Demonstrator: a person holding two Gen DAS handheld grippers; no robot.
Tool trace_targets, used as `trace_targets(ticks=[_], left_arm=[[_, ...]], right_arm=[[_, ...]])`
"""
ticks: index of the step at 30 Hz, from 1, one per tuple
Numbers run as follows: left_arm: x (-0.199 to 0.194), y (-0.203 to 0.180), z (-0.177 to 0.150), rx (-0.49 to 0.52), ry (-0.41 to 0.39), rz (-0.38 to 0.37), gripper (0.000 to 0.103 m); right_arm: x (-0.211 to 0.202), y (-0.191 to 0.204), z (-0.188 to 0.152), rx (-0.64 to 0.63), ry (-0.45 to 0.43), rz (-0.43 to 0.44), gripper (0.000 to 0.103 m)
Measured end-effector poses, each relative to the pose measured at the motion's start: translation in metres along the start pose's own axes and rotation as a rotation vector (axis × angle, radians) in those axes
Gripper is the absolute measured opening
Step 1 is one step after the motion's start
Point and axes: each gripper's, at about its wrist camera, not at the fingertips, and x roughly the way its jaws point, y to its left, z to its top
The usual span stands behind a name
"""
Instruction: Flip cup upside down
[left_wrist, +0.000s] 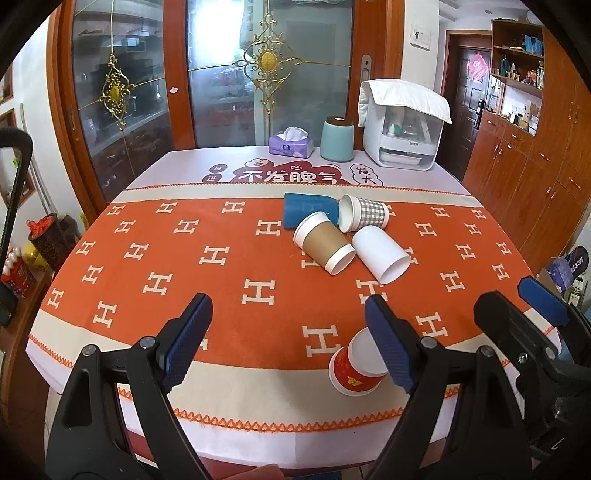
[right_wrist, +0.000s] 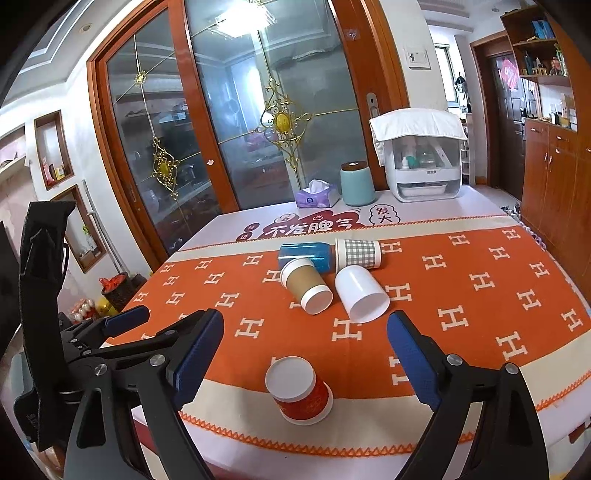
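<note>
A red paper cup (right_wrist: 300, 392) stands upside down near the table's front edge, also in the left wrist view (left_wrist: 354, 369), partly behind a finger. Beyond it lie four cups on their sides: blue (left_wrist: 308, 209), checked (left_wrist: 365, 213), brown-sleeved (left_wrist: 324, 248) and plain white (left_wrist: 380, 254). My left gripper (left_wrist: 290, 343) is open and empty, left of the red cup. My right gripper (right_wrist: 304, 356) is open and empty, its fingers standing either side of the red cup without touching it. The right gripper also shows in the left wrist view (left_wrist: 517, 314).
An orange patterned cloth (left_wrist: 184, 258) covers the table. At the back stand a tissue box (left_wrist: 291, 144), a teal canister (left_wrist: 337, 139) and a white appliance (left_wrist: 402, 133) under a towel. Glass sliding doors are behind; wooden cabinets (left_wrist: 535, 177) at right.
</note>
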Motion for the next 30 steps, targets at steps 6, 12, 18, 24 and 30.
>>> trace_targets(ticks=[6, 12, 18, 24, 30], left_arm=[[-0.0013, -0.001, 0.0016, -0.002, -0.003, 0.002, 0.083], [-0.0017, -0.0018, 0.0021, -0.001, -0.005, 0.0, 0.083], [-0.0012, -0.0028, 0.0034, 0.001, -0.004, -0.001, 0.083], [-0.0006, -0.0025, 0.0041, 0.001, -0.006, 0.0, 0.083], [0.0012, -0.0024, 0.0053, 0.003, -0.002, -0.002, 0.083]], right_arm=[[-0.0007, 0.0022, 0.0008, -0.004, -0.005, 0.0, 0.093], [0.0006, 0.0022, 0.0042, -0.003, -0.011, -0.002, 0.094], [0.0005, 0.0024, 0.0047, -0.002, -0.011, -0.001, 0.094], [0.0007, 0.0027, 0.0044, 0.001, -0.013, -0.001, 0.094], [0.0015, 0.0024, 0.0053, 0.004, -0.011, 0.002, 0.095]])
